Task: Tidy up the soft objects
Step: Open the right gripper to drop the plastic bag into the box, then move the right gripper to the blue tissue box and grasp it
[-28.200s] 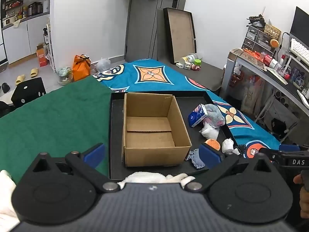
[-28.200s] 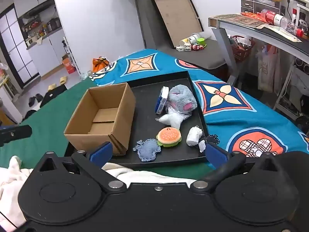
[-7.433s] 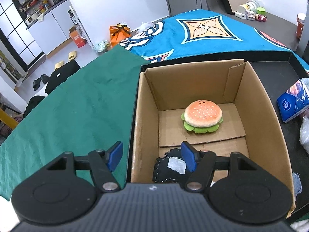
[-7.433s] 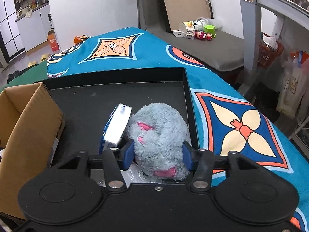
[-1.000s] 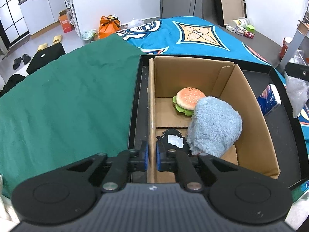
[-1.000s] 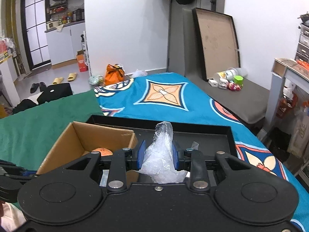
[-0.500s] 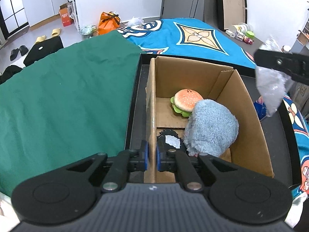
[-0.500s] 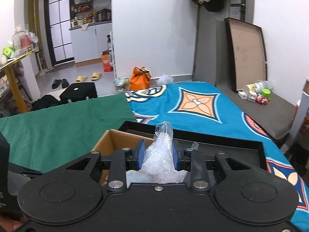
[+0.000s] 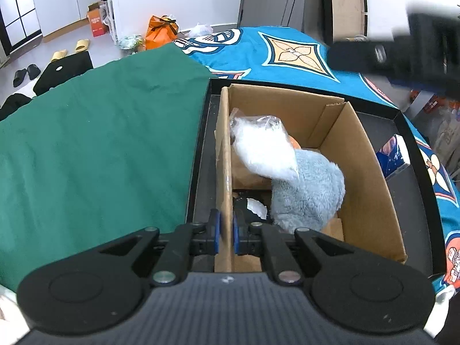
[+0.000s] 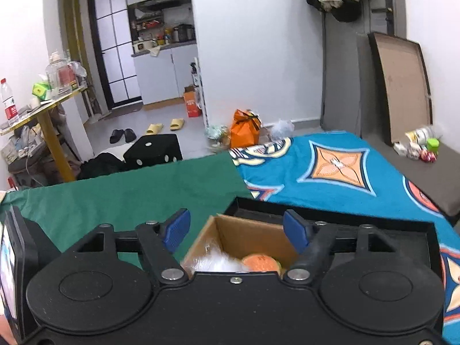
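Your left gripper (image 9: pixel 227 231) has its fingers clamped on the near left wall of the cardboard box (image 9: pixel 365 178), steadying it on the black tray (image 9: pixel 414 132). Inside the box, the clear bag of white stuffing (image 9: pixel 263 146) sits against the left wall, resting on the grey plush toy (image 9: pixel 307 192), with the burger toy (image 10: pixel 260 262) mostly covered behind it. Your right gripper (image 10: pixel 236 230) hangs above the box, its fingers spreading apart with nothing between them, so this looks like the drop of the bag. Next, you'll likely want the blue tissue pack (image 9: pixel 394 155), lying on the tray right of the box.
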